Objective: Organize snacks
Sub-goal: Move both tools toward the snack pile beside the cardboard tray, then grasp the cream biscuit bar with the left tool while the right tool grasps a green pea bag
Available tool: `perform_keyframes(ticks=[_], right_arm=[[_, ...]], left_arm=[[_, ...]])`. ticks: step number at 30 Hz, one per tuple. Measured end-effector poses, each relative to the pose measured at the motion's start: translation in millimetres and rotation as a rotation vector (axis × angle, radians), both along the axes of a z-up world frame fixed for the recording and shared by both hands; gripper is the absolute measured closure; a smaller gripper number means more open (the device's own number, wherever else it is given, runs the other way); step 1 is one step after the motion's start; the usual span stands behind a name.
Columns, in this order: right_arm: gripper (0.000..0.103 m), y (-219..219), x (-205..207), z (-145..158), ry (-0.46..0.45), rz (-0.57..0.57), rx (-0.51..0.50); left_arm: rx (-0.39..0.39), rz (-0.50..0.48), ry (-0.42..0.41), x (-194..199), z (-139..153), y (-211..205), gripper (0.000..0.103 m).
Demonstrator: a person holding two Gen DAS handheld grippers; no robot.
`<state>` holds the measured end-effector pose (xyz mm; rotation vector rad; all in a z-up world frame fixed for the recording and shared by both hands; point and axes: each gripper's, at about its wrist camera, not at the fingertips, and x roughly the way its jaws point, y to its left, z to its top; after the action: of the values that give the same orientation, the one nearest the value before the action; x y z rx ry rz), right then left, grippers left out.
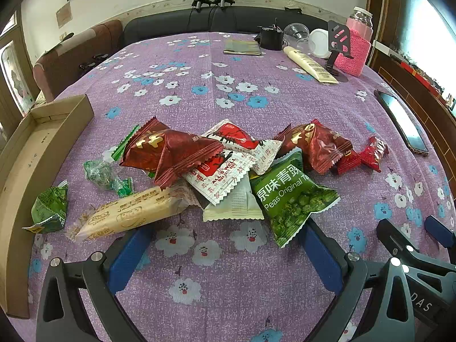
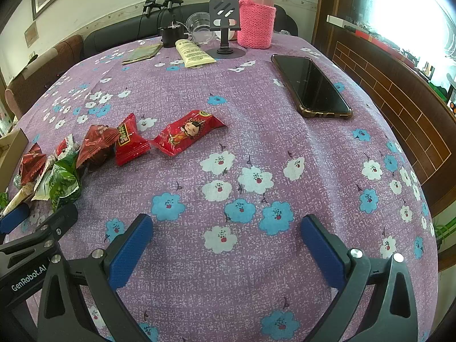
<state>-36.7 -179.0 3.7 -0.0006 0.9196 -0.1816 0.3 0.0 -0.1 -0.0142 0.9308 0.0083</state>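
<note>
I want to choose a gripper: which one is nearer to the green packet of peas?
Left. The left gripper has the green peas packet just ahead, its lower corner at the right fingertip. The right gripper sits off to the packet's right, over bare purple floral tablecloth.

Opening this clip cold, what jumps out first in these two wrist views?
The jumble of red, white and green foil snack packets heaped mid-table on the purple flowered tablecloth, with the open left gripper right before it. An open brown cardboard box lies at the cloth's left edge. In the right wrist view, a black smartphone lies face-up beyond the open right gripper.
</note>
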Motion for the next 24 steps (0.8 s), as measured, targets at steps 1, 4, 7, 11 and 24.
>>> perform_keyframes(ticks=[1,4,7,11,24], right_arm=[[0.0,0,0,0,0.0,0.0,0.0],[0.0,0,0,0,0.0,0.0,0.0],[0.0,0,0,0,0.0,0.0,0.001],[0.0,-1,0,0,0.0,0.0,0.001],[0.0,3,-3,1,0.057,-0.012,0.01]], left_arm=[[0.0,0.0,0.0,0,0,0,0.0],[0.0,0.0,0.0,0,0,0,0.0],[0.0,0.0,0.0,0,0,0,0.0],[0.0,-0.001,0.003,0,0,0,0.0],[0.001,-0.162,0.053,-31,3,-1,0.001]])
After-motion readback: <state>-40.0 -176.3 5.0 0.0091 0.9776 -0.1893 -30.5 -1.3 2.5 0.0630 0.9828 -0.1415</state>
